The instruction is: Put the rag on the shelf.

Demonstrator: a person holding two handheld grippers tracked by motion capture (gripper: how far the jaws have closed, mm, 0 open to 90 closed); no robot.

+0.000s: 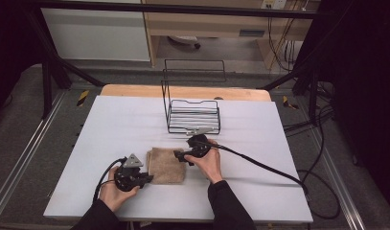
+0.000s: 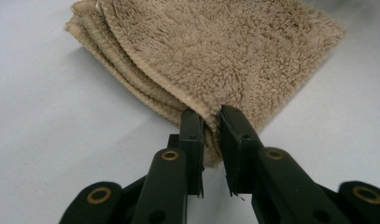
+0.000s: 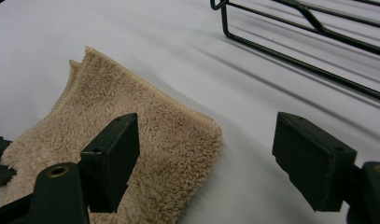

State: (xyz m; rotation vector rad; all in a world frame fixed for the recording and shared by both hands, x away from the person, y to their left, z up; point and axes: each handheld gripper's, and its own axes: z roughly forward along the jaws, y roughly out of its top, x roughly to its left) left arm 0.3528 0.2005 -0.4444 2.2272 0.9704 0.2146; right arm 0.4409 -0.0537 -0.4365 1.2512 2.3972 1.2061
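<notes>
So, in the high view, a folded tan terry-cloth towel (image 1: 166, 165) lies on the white table (image 1: 111, 129), a bit below the middle of the frame. The left tool (image 1: 147, 178) sits at the towel's lower-left corner, held by the left hand (image 1: 115, 191). The right tool (image 1: 179, 155) is at the towel's upper-right edge, gripped by the right hand (image 1: 209, 163), with its black cable (image 1: 259, 165) trailing off to the lower right. Just above the towel stands a black wire rack (image 1: 192, 115).

In the left gripper view, the left tool (image 2: 211, 126) is pinching a corner of the towel (image 2: 215, 51), jaws squeezed onto the stacked hemmed layers at the bottom centre.

In the right gripper view, the right tool (image 3: 206, 154) is spread wide. One jaw hangs over the towel (image 3: 178, 144) at lower left, the other over bare table (image 3: 178, 42) at lower right. The wire rack (image 3: 299, 42) crosses the upper right.
</notes>
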